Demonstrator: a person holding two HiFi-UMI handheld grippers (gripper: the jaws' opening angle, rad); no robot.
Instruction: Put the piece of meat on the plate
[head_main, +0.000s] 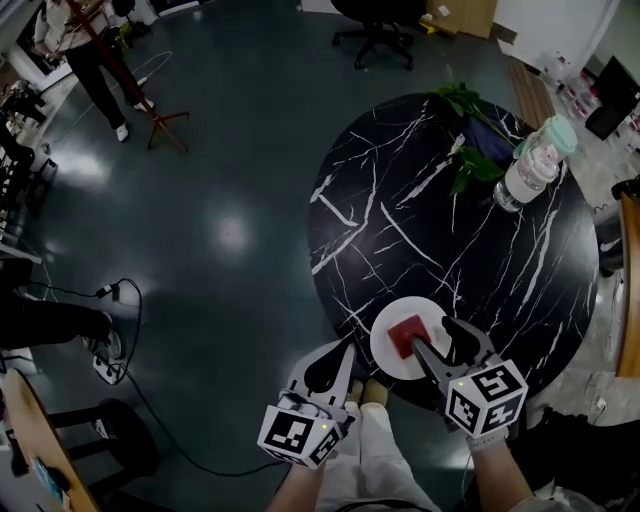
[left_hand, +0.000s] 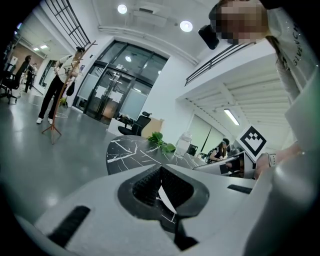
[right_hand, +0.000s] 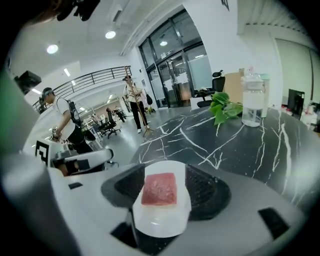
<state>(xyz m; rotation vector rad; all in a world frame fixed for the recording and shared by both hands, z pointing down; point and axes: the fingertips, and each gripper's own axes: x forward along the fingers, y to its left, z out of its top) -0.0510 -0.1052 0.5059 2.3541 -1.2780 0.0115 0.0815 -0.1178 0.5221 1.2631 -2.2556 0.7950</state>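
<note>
We are holding the right gripper (head_main: 431, 332) over the white plate (head_main: 385, 352), its jaws spread wide and gripping nothing, with the pads clear of the meat. The piece of meat (head_main: 409, 335) is lying flat on that plate, which is sitting at the near edge of the round black table (head_main: 400, 220). Our left gripper (head_main: 347, 350) is hovering at that same edge, just beside the plate, its jaws closed together on nothing. A bottle (head_main: 530, 165) and a leafy plant (head_main: 470, 130) are standing at the far edge.

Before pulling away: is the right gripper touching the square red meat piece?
Apart. Right gripper view: right gripper open, round white plate showing between each jaw and the square red meat piece.
</note>
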